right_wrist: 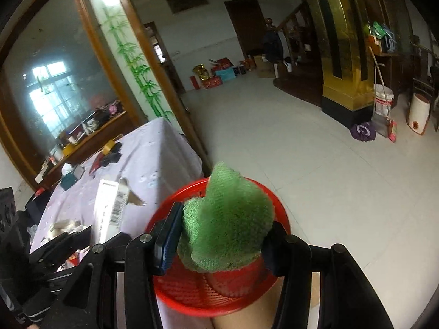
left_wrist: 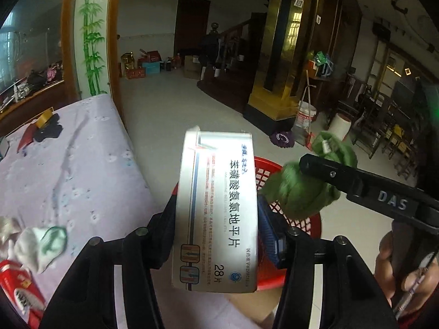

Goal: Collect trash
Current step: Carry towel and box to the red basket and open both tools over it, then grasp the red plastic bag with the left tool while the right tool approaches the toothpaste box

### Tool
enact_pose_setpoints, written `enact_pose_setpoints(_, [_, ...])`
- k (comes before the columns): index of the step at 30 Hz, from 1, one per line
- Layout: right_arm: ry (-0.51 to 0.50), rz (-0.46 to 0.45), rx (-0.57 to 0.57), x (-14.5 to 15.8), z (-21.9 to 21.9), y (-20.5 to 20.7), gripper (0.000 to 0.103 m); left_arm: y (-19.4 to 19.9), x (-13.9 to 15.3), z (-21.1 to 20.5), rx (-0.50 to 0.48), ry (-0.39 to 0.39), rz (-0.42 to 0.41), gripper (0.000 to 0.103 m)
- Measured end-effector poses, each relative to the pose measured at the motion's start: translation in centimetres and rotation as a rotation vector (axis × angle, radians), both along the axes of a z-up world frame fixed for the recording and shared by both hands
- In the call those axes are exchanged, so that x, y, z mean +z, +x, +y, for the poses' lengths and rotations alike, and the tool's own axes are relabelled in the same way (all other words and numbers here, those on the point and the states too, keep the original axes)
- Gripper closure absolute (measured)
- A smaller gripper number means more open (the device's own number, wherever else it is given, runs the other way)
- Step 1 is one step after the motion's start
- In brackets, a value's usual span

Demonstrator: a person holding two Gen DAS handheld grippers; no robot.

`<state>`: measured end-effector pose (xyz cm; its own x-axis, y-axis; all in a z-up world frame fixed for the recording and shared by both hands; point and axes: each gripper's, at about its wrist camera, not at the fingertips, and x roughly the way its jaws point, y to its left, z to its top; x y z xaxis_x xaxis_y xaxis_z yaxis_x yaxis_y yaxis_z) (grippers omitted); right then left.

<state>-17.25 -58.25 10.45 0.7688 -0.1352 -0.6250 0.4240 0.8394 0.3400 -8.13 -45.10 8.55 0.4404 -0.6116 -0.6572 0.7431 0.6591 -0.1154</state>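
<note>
My left gripper (left_wrist: pixel 219 235) is shut on a white medicine box (left_wrist: pixel 216 211) with Chinese print, held upright beside the table edge, over the near rim of a red mesh basket (left_wrist: pixel 301 224). My right gripper (right_wrist: pixel 219 235) is shut on a crumpled green cloth (right_wrist: pixel 227 227) and holds it right above the red basket (right_wrist: pixel 192 293). In the left wrist view the green cloth (left_wrist: pixel 299 189) hangs from the right gripper's black finger (left_wrist: pixel 343 175) over the basket. The medicine box (right_wrist: pixel 108 213) also shows in the right wrist view, at left.
A table with a lilac cloth (left_wrist: pixel 68 170) stands at left, with a white-green rag (left_wrist: pixel 41 244), a red packet (left_wrist: pixel 16 285), a tape roll (left_wrist: pixel 45 118) and dark items (left_wrist: pixel 48 131). The tiled floor (right_wrist: pixel 301 150) lies beyond. A bucket and mop (left_wrist: pixel 301 126) stand by a gold pillar.
</note>
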Motion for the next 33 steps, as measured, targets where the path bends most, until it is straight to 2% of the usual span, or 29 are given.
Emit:
enact_pose_setpoints(1, [0.009, 0.004, -0.001, -0.3, -0.4, 0.3, 0.041, 0.1, -0.2, 0.1, 0.002, 0.003, 0.009, 0.041])
enact_pose_setpoints(3, [0.023, 0.005, -0.003, -0.5, -1.0, 0.2, 0.028, 0.1, -0.2, 0.3, -0.001, -0.002, 0.018, 0.035])
enact_pose_setpoints(6, [0.006, -0.014, -0.012, 0.0, -1.3, -0.4, 0.027, -0.3, 0.1, 1.6, 0.012, 0.002, 0.012, 0.034])
enact_pose_setpoints(12, [0.020, -0.065, 0.025, 0.9, 0.6, -2.0, 0.027, -1.8, 0.9, 6.8, 0.073, -0.006, -0.004, 0.032])
enact_pose_setpoints(17, [0.013, -0.074, 0.106, 0.9, 4.7, -2.3, 0.027, -3.8, 0.9, 12.5, 0.141, 0.009, -0.046, 0.030])
enact_pose_setpoints(25, [-0.005, -0.034, 0.305, -0.1, 13.3, 0.3, 0.027, -4.9, 0.2, 23.2, 0.319, 0.016, -0.038, 0.030])
enact_pose_setpoints(30, [-0.016, -0.007, 0.406, -1.1, 18.0, 1.5, 0.027, -4.4, -1.2, 30.5, 0.471, -0.009, 0.026, 0.030])
enact_pose_setpoints(33, [-0.015, 0.010, 0.453, -1.7, 20.2, 2.3, 0.026, -3.6, -2.1, 32.5, 0.518, -0.004, 0.040, 0.030])
